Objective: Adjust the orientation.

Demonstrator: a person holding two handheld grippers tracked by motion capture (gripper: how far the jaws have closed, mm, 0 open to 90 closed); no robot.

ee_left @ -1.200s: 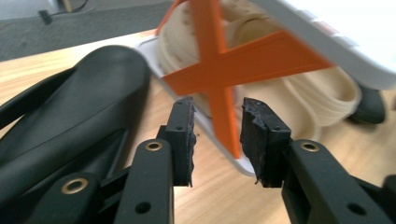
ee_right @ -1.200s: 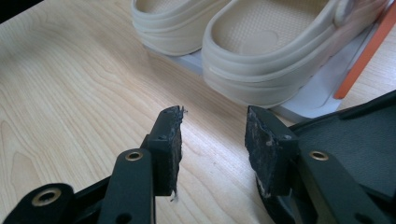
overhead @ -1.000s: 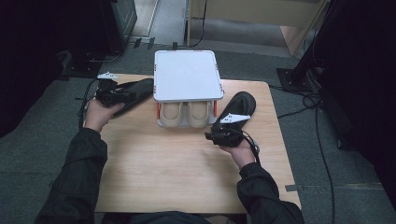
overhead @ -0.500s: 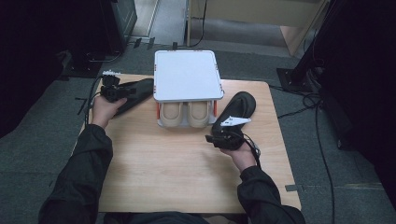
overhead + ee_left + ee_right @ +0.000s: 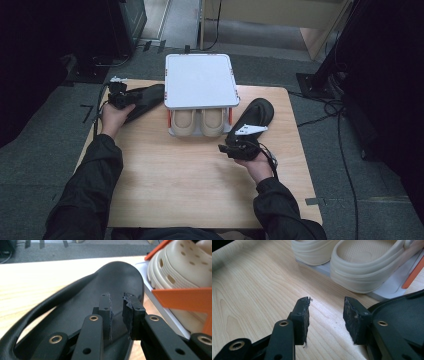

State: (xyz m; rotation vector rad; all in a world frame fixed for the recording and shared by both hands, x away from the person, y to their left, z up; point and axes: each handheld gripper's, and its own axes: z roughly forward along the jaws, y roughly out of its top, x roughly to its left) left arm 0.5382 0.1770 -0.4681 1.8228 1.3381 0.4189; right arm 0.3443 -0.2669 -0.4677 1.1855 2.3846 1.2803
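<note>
A black flip-flop (image 5: 149,97) lies at the table's left, its toe by a small rack. My left gripper (image 5: 134,97) hangs low over its footbed (image 5: 120,275). The jaws are shut to a sliver with nothing between them, and the strap runs past on their left. A second black flip-flop (image 5: 257,112) lies right of the rack. My right gripper (image 5: 236,137) rests beside its heel (image 5: 402,312), open over bare wood and pointing at the clogs.
The rack has a white top (image 5: 200,80) and orange struts (image 5: 180,298). A pair of beige clogs (image 5: 199,122) sits on its lower shelf. The wooden table (image 5: 200,180) has free room in front. Cables and dark stands ring the table.
The left hand has shifted slightly and sunk toward the flip-flop. The right hand and both flip-flops have kept still.
</note>
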